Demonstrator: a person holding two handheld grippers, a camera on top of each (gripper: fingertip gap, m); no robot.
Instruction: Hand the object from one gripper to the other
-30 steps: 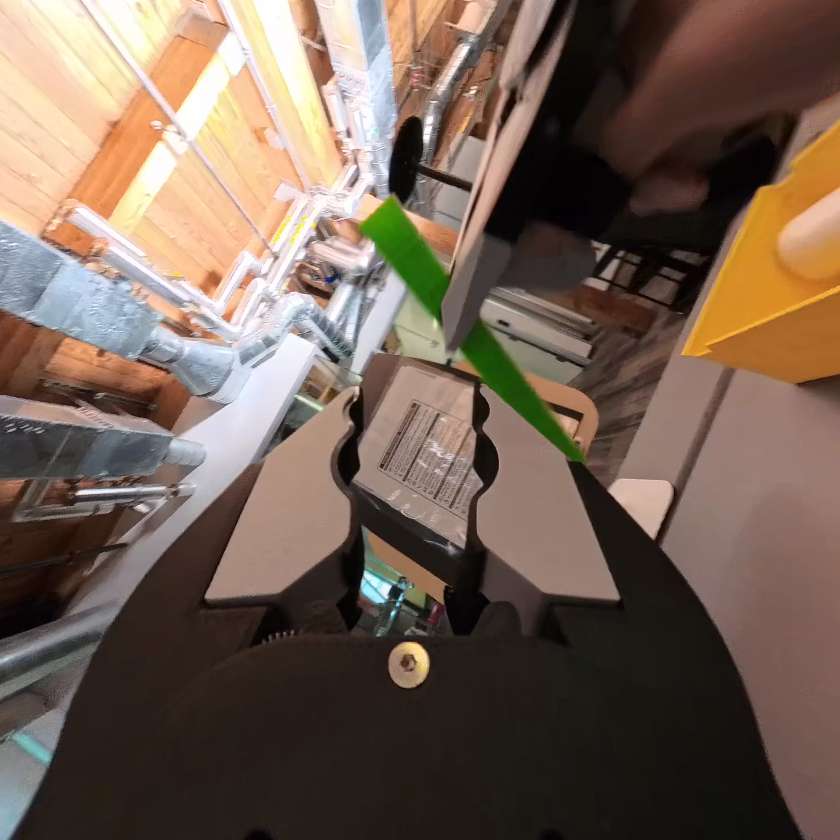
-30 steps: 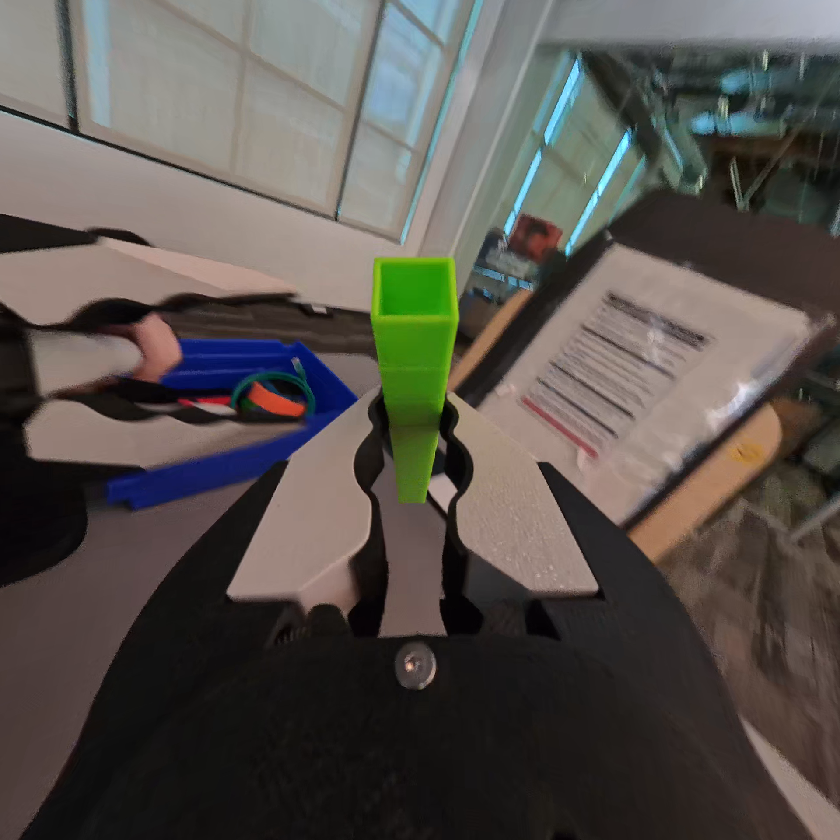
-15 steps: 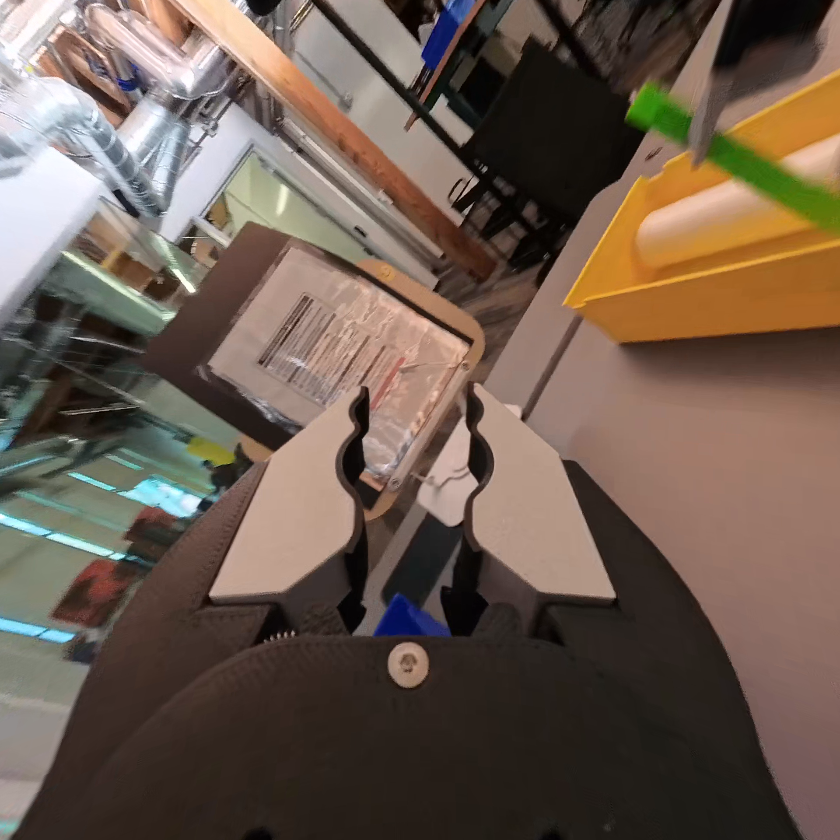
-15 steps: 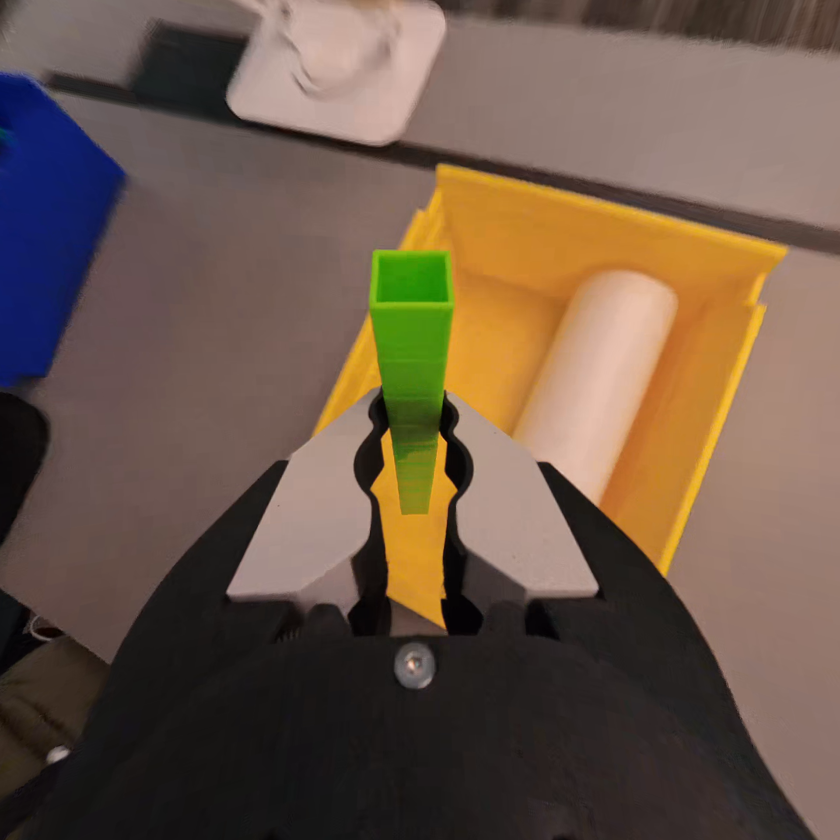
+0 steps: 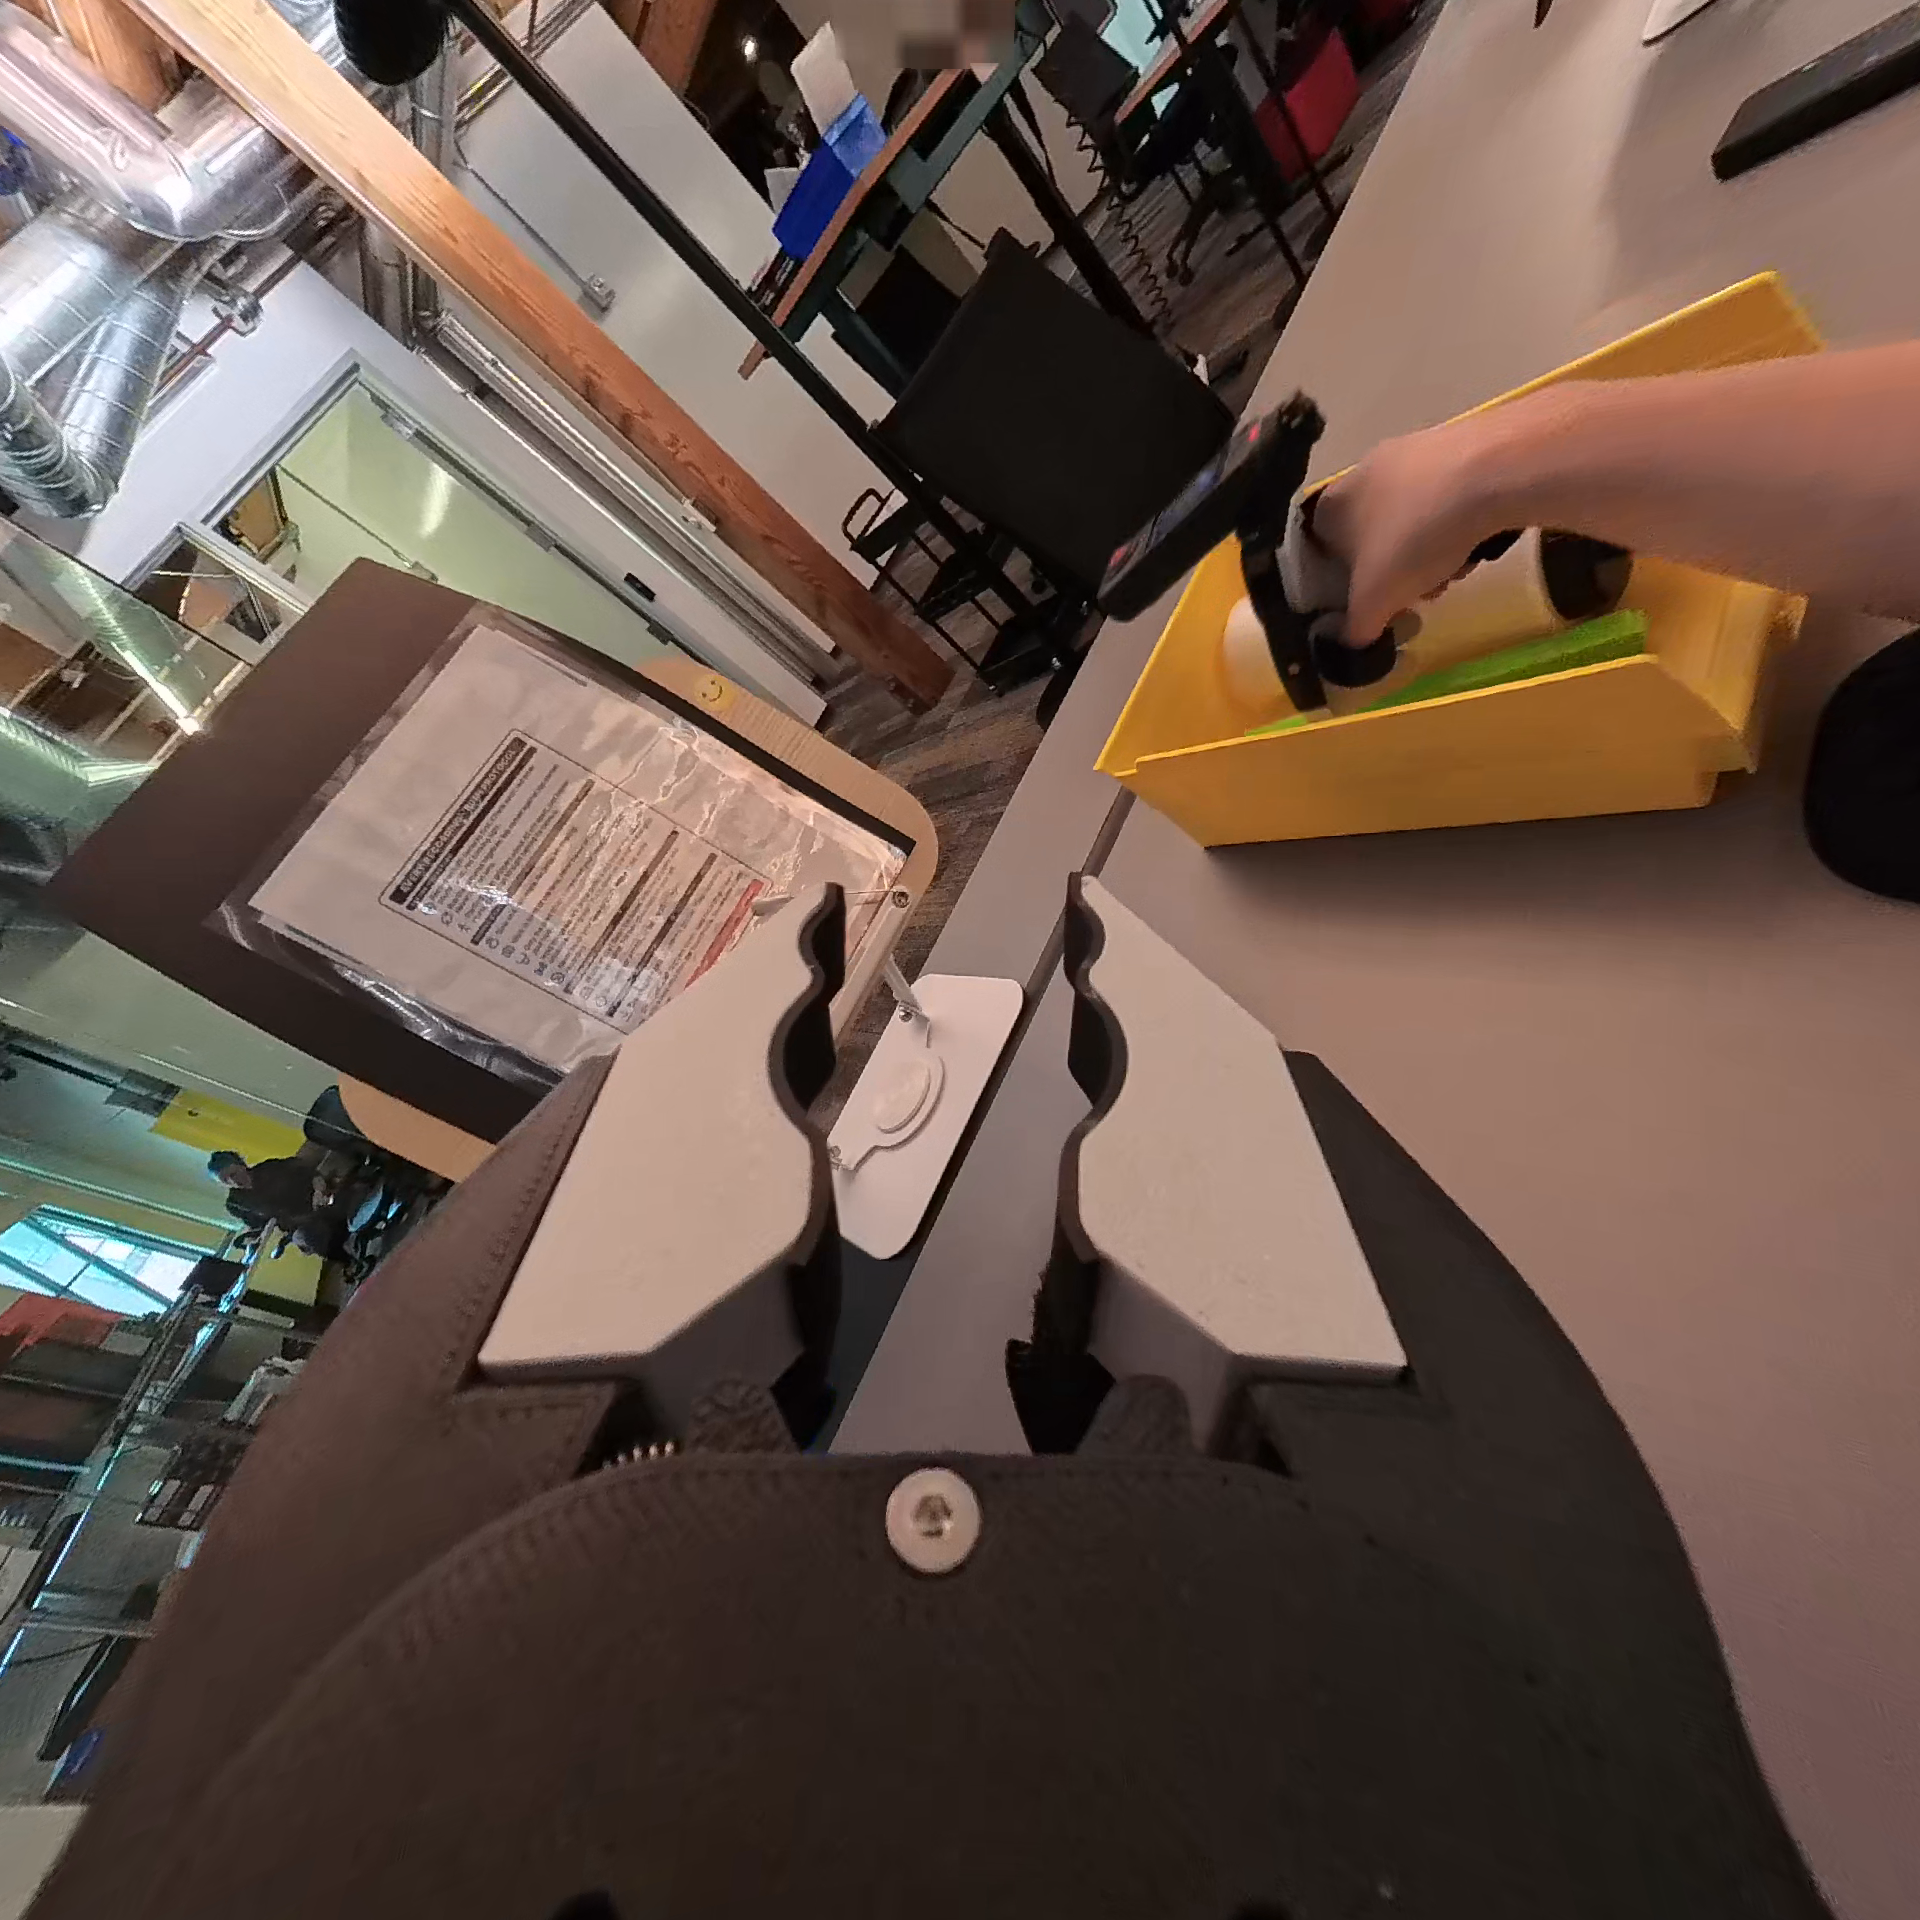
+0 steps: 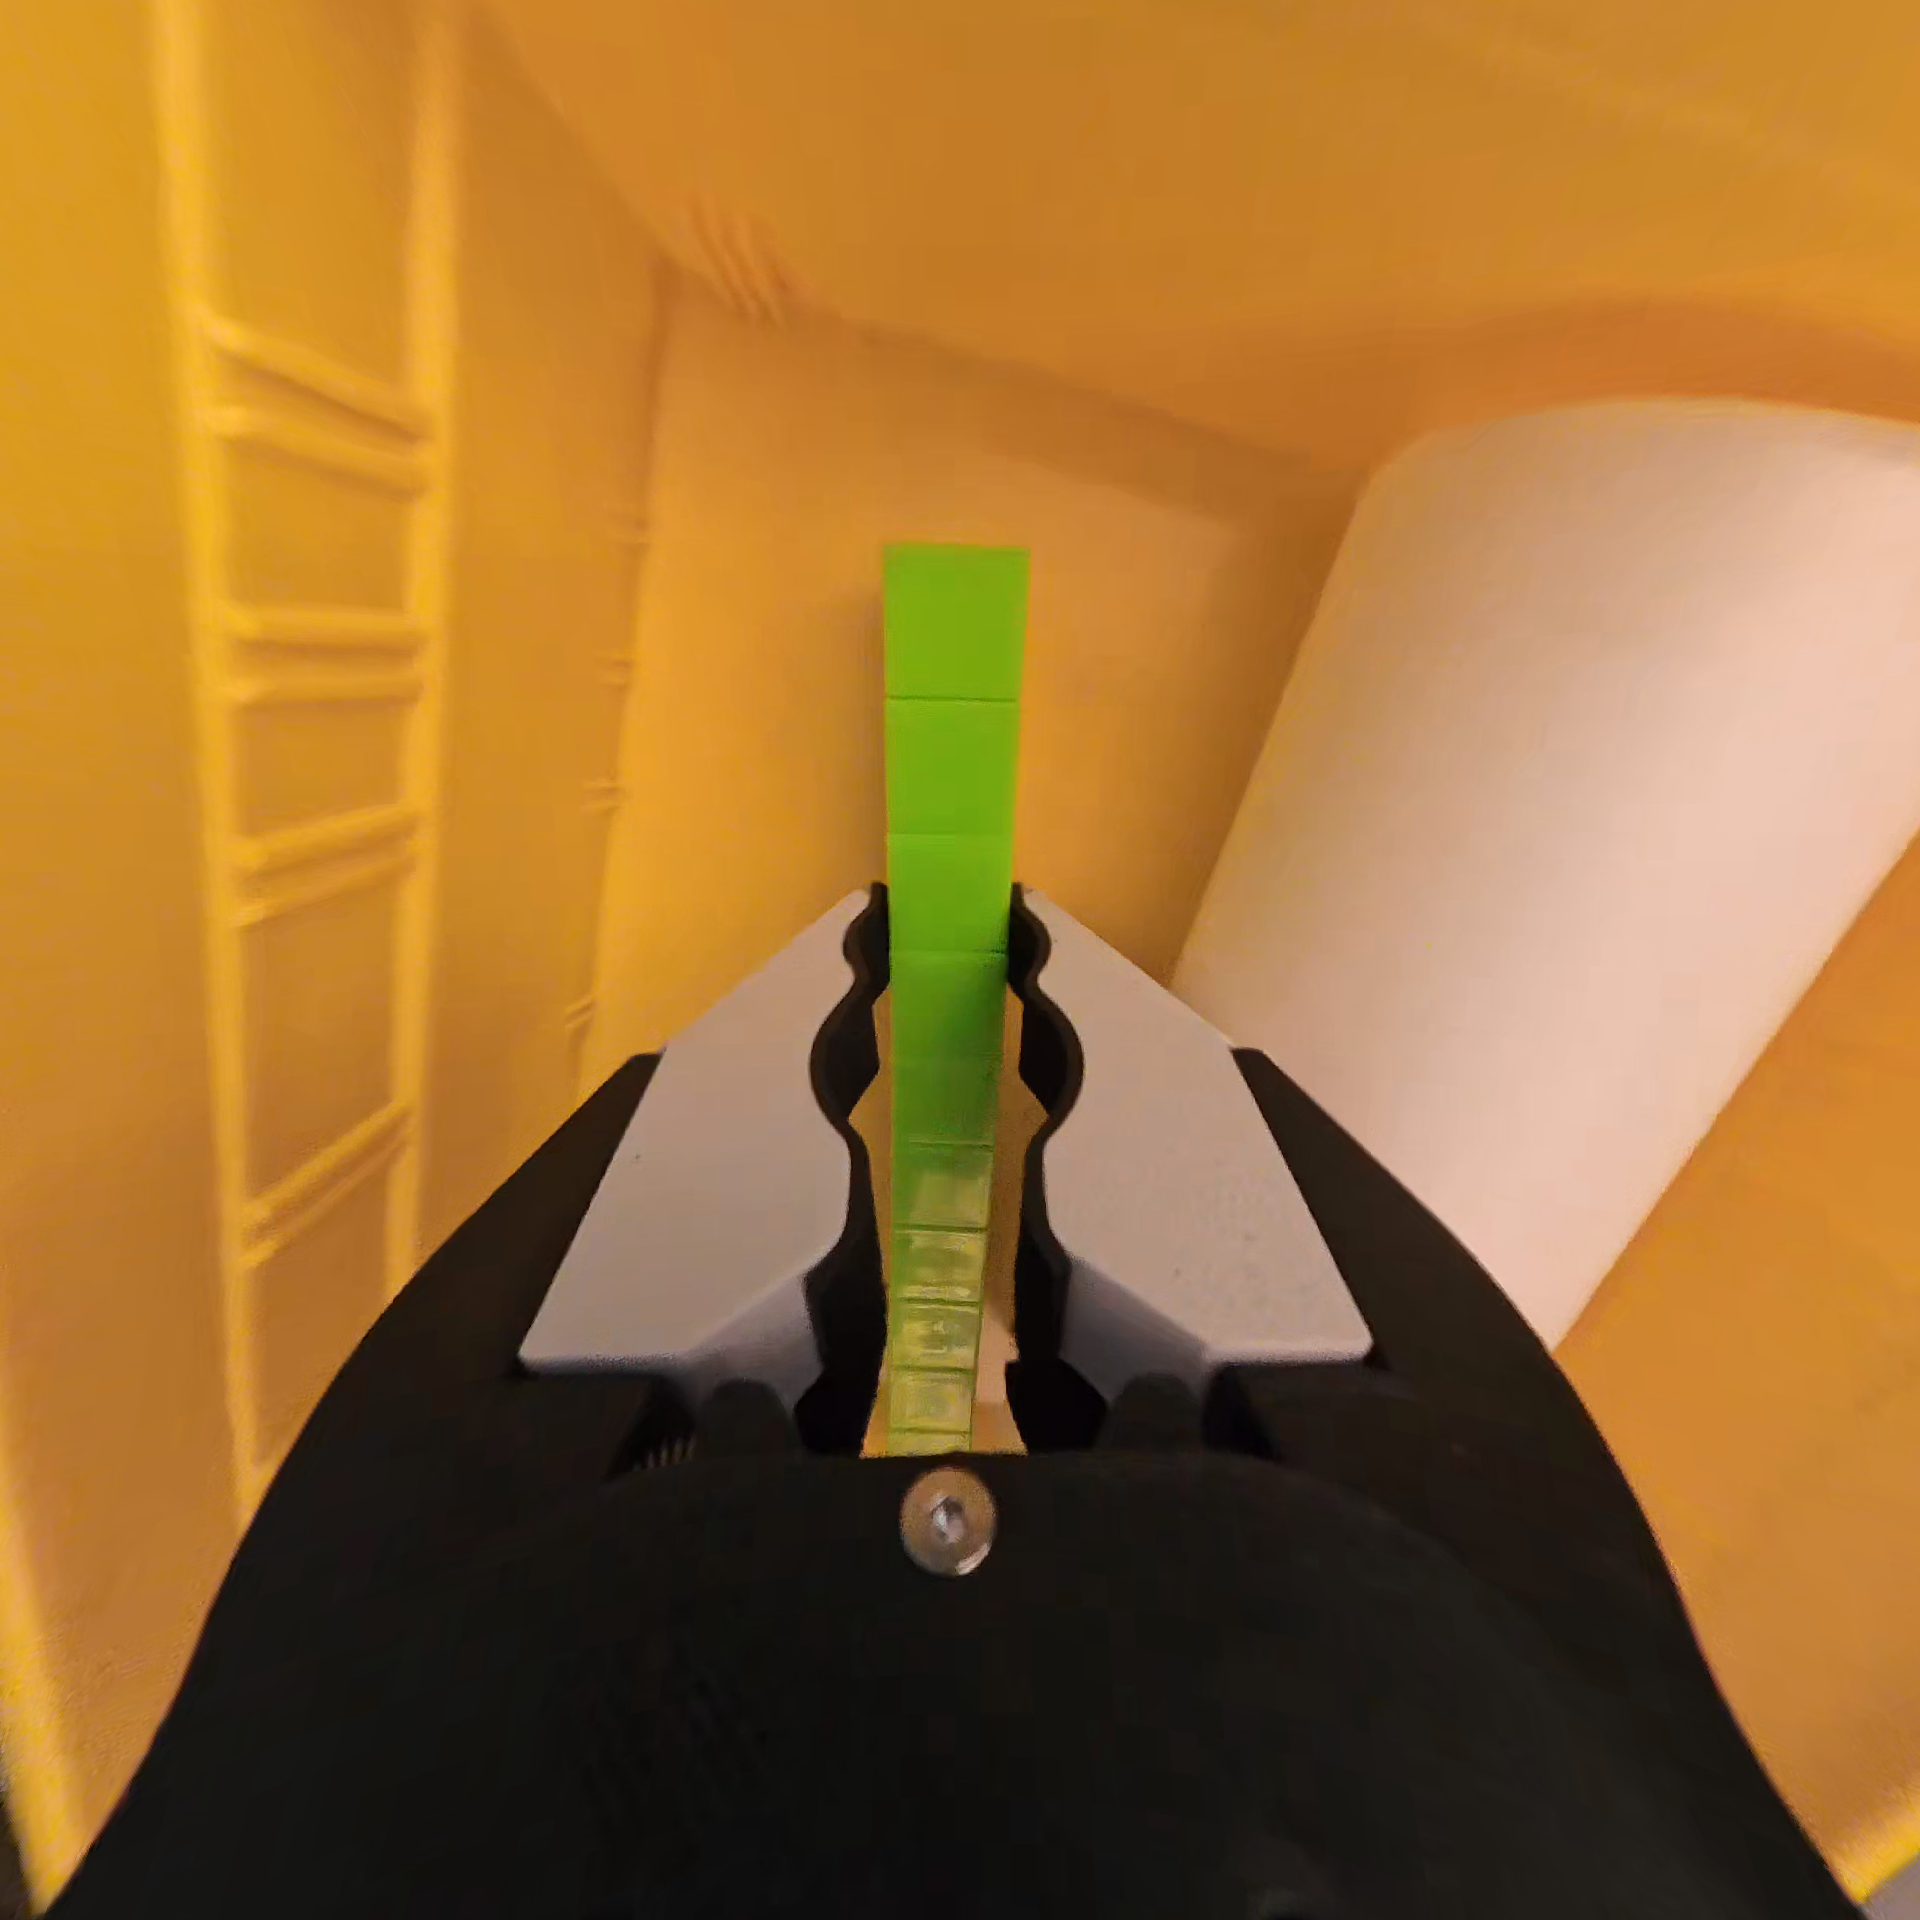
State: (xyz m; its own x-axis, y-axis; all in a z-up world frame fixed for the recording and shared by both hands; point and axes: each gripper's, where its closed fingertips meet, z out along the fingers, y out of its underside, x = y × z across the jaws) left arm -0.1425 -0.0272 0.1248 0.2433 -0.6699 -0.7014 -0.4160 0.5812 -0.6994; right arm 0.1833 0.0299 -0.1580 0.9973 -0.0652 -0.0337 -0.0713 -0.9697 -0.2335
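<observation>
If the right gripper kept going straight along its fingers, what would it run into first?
Most likely the inner wall of the yellow bin. The green tube held by the right gripper sticks out ahead, so its tip would touch first. The white roll lies off to the right; depth is unclear.

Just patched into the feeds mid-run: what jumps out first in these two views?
The bright green bar stands out most, pinched in the right claw deep inside the yellow bin, beside a cream roll. From the left wrist view, the left claw gapes with nothing in it above the grey table, the bin beyond it.
</observation>
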